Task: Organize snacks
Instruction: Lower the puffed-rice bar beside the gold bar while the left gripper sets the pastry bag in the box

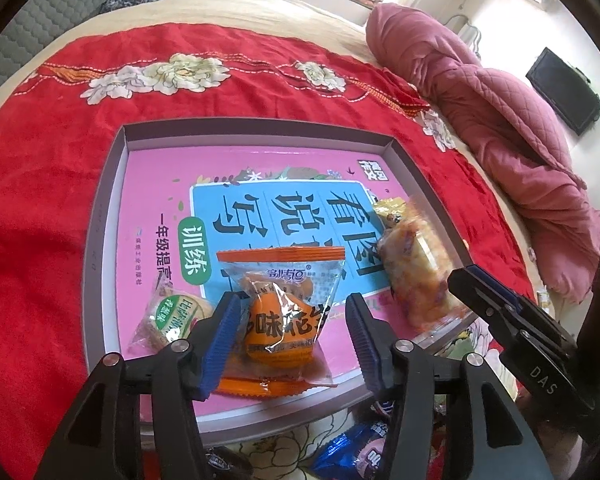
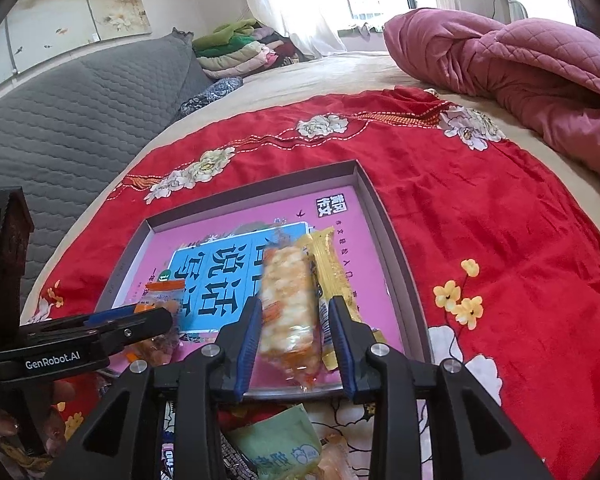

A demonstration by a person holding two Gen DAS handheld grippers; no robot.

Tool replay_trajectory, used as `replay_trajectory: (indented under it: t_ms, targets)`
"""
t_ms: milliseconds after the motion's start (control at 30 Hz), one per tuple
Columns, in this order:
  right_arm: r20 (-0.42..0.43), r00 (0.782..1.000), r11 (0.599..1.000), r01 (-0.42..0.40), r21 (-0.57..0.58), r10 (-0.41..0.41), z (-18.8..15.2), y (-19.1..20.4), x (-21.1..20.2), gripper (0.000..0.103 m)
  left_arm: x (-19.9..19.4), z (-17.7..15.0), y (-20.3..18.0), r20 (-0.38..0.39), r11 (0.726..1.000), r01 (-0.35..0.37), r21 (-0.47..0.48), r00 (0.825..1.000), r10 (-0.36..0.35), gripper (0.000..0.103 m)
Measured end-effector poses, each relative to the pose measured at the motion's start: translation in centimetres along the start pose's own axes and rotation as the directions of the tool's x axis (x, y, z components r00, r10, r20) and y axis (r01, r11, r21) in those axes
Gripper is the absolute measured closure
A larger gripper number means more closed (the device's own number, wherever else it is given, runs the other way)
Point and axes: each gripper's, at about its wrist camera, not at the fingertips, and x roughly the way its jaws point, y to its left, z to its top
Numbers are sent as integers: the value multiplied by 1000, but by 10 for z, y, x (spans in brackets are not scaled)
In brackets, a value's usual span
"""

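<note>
A shallow grey box (image 1: pixel 116 200) with a pink book (image 1: pixel 148 184) inside lies on a red flowered cloth (image 1: pixel 40 200). My left gripper (image 1: pixel 292 304) stands open around an orange snack packet (image 1: pixel 284 320), which rests on the book with a gap at the right pad. A round biscuit packet (image 1: pixel 176 316) lies to its left. My right gripper (image 2: pixel 295 304) is open over the box (image 2: pixel 384 232). A blurred rice-cracker packet (image 2: pixel 288 312) sits loose between its pads, beside a yellow packet (image 2: pixel 330 272). The cracker packet (image 1: pixel 416 264) also shows by the right gripper's tip (image 1: pixel 466 280).
Loose snacks lie on the cloth in front of the box: a blue packet (image 1: pixel 348 456) and a green one (image 2: pixel 284 448). A bundled pink quilt (image 2: pixel 520 64) fills the far right of the bed, and a grey quilted headboard (image 2: pixel 80 112) runs along the left.
</note>
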Motion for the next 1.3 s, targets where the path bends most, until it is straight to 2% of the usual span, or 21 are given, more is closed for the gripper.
replay_trajectory:
  t_ms: [267,400,633,1300]
  targets:
    - [22,1000,1000,2,-1,-2,4,-1,-9,68,-14,4,0,22,1000,2,0,1000,-2,45]
    - [32,999,1000,1,-7,-1,6,0,-13,64,-23,5,-2,39,1000,5,-2,999,-5,41]
    - [55,998,1000,-9,2,8,11,-3,-25,59,-37,8,-1,65,1000,3,-4,998,-3,41]
    - [90,996,1000,-9,-22,11,10,-8,-63,58,-75,-1,-7,105,999,26,17,994,-28,41]
